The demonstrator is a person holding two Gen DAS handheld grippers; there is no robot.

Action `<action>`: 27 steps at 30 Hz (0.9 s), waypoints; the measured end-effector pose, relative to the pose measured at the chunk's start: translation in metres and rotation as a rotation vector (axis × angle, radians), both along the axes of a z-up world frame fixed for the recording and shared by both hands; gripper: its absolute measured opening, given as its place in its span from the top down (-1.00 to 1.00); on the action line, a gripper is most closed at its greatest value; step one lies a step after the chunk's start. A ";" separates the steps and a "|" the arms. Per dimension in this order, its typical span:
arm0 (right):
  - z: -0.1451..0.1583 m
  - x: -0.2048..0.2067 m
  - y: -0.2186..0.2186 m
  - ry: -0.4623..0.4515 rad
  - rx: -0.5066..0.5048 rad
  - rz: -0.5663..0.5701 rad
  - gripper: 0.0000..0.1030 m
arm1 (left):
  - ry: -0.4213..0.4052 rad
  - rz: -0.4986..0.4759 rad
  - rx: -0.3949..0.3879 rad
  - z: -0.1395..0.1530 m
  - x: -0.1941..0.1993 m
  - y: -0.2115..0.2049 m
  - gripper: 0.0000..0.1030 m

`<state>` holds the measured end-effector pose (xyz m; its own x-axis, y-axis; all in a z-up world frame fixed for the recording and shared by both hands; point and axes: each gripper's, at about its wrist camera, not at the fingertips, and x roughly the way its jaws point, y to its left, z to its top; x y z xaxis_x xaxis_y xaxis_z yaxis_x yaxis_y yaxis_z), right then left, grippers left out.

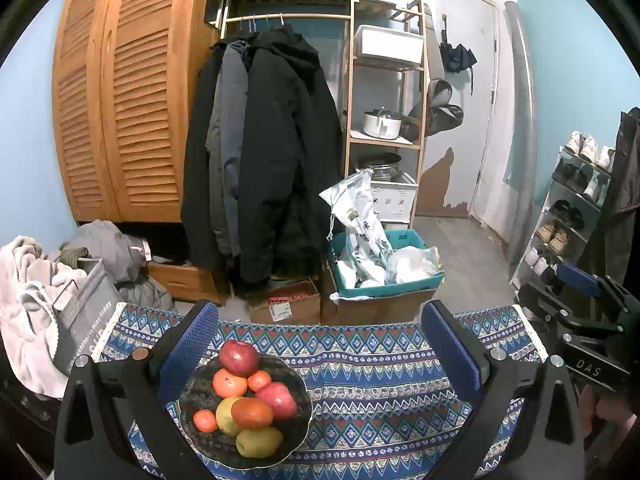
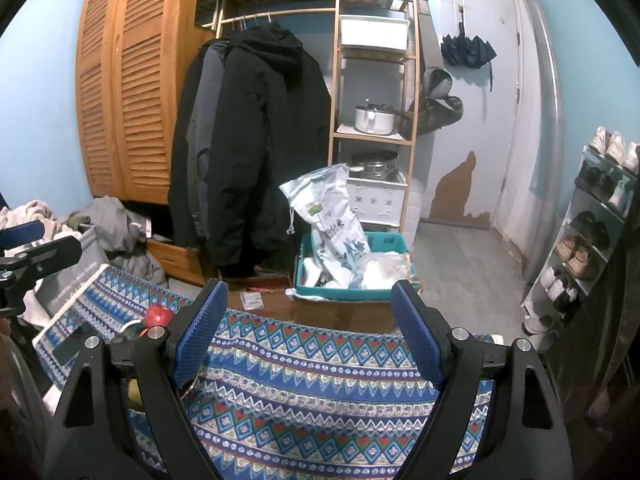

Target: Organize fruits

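Observation:
A dark woven bowl (image 1: 296, 424) sits on the patterned blue tablecloth (image 1: 380, 380), heaped with fruit: two red apples (image 1: 239, 358), oranges (image 1: 229, 383), small tangerines and two yellow-green pears (image 1: 258, 442). My left gripper (image 1: 320, 344) hovers over the table, open and empty, its left finger beside the bowl. My right gripper (image 2: 308, 328) is also open and empty above the cloth (image 2: 320, 392). In the right wrist view only a red apple (image 2: 159, 314) and a sliver of pear show at the left; the gripper's left finger hides the rest of the bowl.
Beyond the table's far edge stand cardboard boxes (image 1: 284, 306), a teal bin (image 1: 400, 280) of bags, hanging coats (image 1: 264, 152) and a wooden shelf (image 1: 384, 80). A grey bag (image 1: 80, 316) and laundry lie at the left. A shoe rack (image 2: 592, 232) lines the right wall.

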<state>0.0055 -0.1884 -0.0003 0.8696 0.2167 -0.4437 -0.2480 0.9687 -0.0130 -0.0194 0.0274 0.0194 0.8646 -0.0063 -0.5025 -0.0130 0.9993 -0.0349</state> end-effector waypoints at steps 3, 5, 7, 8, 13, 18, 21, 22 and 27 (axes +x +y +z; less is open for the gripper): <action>0.000 0.000 0.000 0.001 0.001 0.000 -0.60 | 0.000 0.000 0.000 0.000 0.000 0.000 -0.99; 0.000 0.000 0.000 0.000 -0.002 0.002 -0.60 | -0.001 0.001 0.000 0.000 0.000 0.000 -0.99; 0.000 0.000 0.000 -0.001 -0.002 0.001 -0.60 | 0.000 0.001 -0.002 0.000 0.000 0.000 -0.99; 0.000 0.000 0.000 0.000 -0.001 0.002 -0.60 | 0.000 0.001 -0.003 0.000 0.000 0.000 -0.99; 0.000 0.000 0.000 0.000 0.000 0.002 -0.60 | 0.000 0.006 0.001 -0.002 -0.001 -0.001 -0.99; 0.000 0.000 -0.001 0.000 -0.002 0.003 -0.60 | -0.001 0.009 0.004 -0.003 -0.002 -0.001 -0.99; 0.000 0.000 0.000 0.001 -0.001 0.002 -0.60 | -0.001 0.019 0.009 -0.003 -0.002 -0.001 -0.99; 0.000 0.000 0.000 0.001 -0.001 0.002 -0.60 | 0.000 0.024 0.011 -0.003 -0.003 -0.001 -0.99; -0.001 0.000 0.000 0.003 -0.004 0.002 -0.60 | 0.016 0.042 0.002 -0.003 -0.001 0.002 -0.99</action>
<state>0.0053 -0.1882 -0.0009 0.8679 0.2169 -0.4469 -0.2504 0.9680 -0.0164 -0.0200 0.0296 0.0167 0.8558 0.0308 -0.5163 -0.0551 0.9980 -0.0319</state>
